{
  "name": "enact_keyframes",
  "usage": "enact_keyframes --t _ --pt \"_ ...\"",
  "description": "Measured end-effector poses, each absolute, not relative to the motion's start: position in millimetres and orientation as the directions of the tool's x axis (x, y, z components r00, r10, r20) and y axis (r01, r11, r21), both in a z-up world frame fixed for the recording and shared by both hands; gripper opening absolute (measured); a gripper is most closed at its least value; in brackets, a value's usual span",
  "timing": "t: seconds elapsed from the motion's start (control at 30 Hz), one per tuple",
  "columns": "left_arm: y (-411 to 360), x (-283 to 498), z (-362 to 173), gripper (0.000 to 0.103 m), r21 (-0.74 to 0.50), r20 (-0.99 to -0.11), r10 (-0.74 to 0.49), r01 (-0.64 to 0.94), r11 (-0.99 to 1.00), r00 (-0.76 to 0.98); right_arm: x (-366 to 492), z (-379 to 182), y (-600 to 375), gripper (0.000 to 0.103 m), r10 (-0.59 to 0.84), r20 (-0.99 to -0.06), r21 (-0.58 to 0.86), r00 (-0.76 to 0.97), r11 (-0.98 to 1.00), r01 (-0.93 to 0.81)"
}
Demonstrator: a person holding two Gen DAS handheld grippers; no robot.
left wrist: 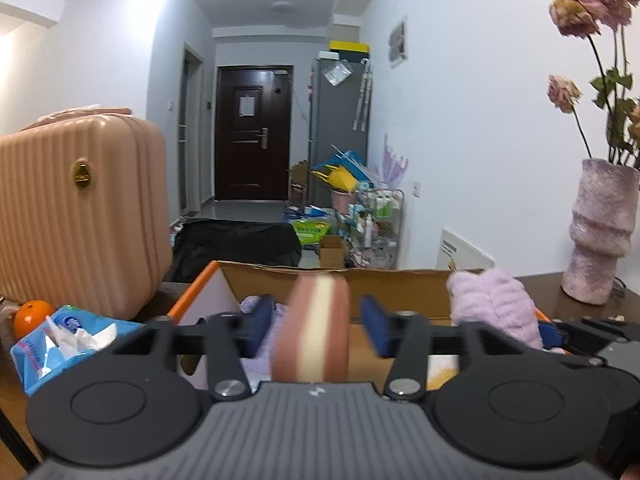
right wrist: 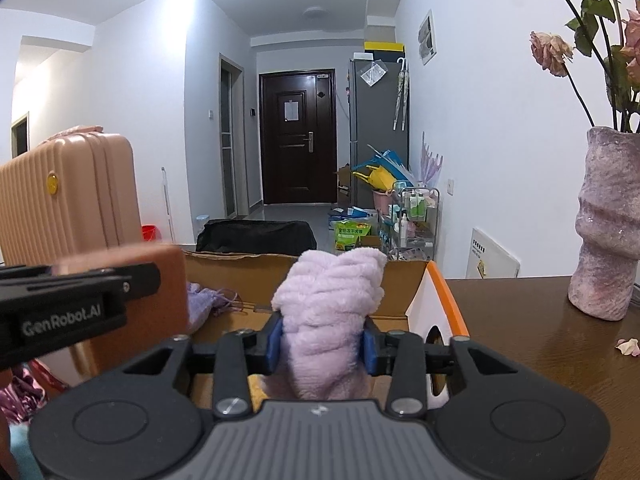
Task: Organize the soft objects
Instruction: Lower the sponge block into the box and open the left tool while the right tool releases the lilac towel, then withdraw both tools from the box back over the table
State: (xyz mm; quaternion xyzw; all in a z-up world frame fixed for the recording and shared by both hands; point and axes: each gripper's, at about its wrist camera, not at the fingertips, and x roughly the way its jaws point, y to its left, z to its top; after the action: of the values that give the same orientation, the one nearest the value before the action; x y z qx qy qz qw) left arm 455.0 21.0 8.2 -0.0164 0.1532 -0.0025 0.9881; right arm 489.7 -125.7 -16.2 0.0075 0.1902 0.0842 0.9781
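Open cardboard box (right wrist: 400,280), orange-edged, on brown table. Fluffy lilac towel roll (right wrist: 328,320) upright above box's right half. Pink-brown foam block with cream stripe (left wrist: 314,328), blurred, upright above box's left half. Crumpled lavender cloth (right wrist: 204,300) inside box, at bottom left.

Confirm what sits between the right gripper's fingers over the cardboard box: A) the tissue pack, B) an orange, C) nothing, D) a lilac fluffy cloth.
D: in the right wrist view the right gripper has its blue pads against both sides of the lilac fluffy cloth, above the open cardboard box.
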Motion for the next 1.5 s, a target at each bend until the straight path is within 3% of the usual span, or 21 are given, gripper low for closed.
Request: enact_keyframes --t 0.07,0.1,0.13,0.2,0.27,0.97,1.5 --pt "22.6 451.8 7.9 0.086 -0.027 -0.288 0.017 -0.026 0.999 0.957 487.5 -17.8 -125.8 0.047 0.164 -0.367 0.044 0.916 0.986 -0.159" --pt "22.9 450.2 8.0 0.099 -0.023 -0.282 0.031 -0.039 0.999 0.959 487.9 -17.9 -125.9 0.055 0.159 -0.367 0.039 0.916 0.987 -0.156" --pt "23.0 448.9 8.0 0.103 -0.021 -0.276 0.045 -0.053 0.998 0.96 487.9 -18.5 -125.8 0.061 0.154 -0.368 0.034 0.917 0.988 -0.152" --pt "22.7 447.0 7.6 0.103 -0.016 -0.268 0.067 -0.074 0.997 0.961 486.8 -20.5 -124.9 0.093 0.145 -0.368 0.029 0.918 0.989 -0.144" --pt "22.4 448.3 5.7 0.103 -0.009 -0.277 0.081 -0.087 0.996 0.957 485.6 -22.6 -124.3 0.102 0.13 -0.362 0.019 0.923 0.991 -0.132" --pt "32.3 454.5 -3.0 0.103 -0.016 -0.309 0.12 -0.131 0.991 0.943 487.7 -34.8 -123.6 0.103 0.103 -0.411 0.025 0.906 0.994 -0.102" --pt "43.3 429.7 -2.1 0.103 0.007 -0.295 0.159 -0.164 0.986 0.942 465.4 -23.7 -124.6 0.103 0.086 -0.371 0.004 0.925 0.996 -0.091"
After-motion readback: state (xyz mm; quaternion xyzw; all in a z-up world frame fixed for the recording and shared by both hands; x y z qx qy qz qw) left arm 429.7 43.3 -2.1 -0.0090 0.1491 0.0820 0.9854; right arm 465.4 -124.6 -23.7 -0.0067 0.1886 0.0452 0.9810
